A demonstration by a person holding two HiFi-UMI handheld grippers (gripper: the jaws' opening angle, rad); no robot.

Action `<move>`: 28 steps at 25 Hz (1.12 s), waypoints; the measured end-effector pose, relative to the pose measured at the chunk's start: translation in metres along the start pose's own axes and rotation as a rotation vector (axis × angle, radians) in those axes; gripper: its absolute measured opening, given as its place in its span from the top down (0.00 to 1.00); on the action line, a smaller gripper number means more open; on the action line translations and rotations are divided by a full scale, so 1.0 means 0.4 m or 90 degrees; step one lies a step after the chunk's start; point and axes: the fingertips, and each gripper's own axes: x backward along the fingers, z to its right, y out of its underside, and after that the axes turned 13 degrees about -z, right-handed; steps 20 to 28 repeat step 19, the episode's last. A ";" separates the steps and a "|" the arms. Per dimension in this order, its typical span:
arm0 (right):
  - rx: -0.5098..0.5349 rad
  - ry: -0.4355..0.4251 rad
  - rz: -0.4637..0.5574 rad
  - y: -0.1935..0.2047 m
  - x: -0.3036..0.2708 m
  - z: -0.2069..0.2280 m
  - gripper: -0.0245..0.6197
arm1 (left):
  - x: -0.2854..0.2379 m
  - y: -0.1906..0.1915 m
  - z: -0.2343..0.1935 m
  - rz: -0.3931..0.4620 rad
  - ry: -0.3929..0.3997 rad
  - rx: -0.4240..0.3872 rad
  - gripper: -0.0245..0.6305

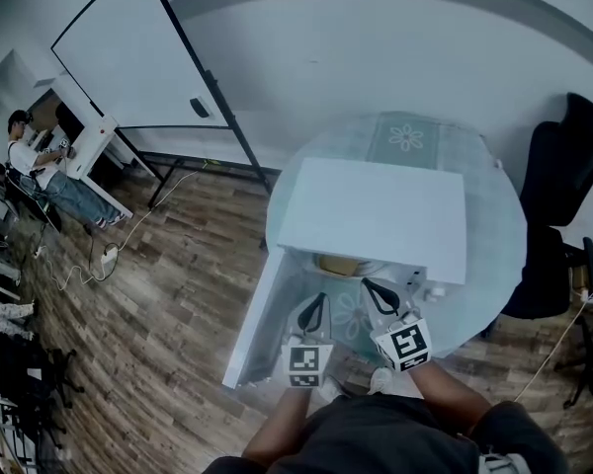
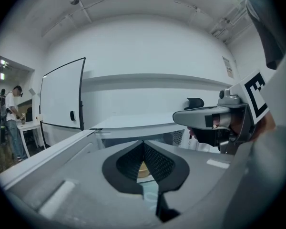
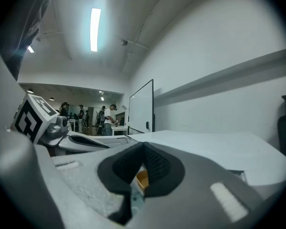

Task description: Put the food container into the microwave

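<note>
One food container [image 1: 338, 264] sits inside open microwave [image 1: 376, 210].

The pale yellow round food container [image 1: 338, 264] is largely hidden under the top of the white box-shaped microwave [image 1: 376, 210], only a sliver being shown behind the black pads of the left gripper [image 2: 144, 142] and right gripper [image 3: 144, 146], while the person's forearms [image 1: 287, 428] are cut off by the lower edge.

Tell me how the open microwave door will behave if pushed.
Probably swings freely: the door stands wide open, hinged at its left. It looks a stiff flat panel, unlikely to flex. A hard shove might slide the microwave on the glassy table.
</note>
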 end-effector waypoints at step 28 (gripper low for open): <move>-0.030 0.020 0.008 -0.033 0.023 0.030 0.97 | 0.019 -0.044 -0.016 0.030 -0.023 -0.012 0.95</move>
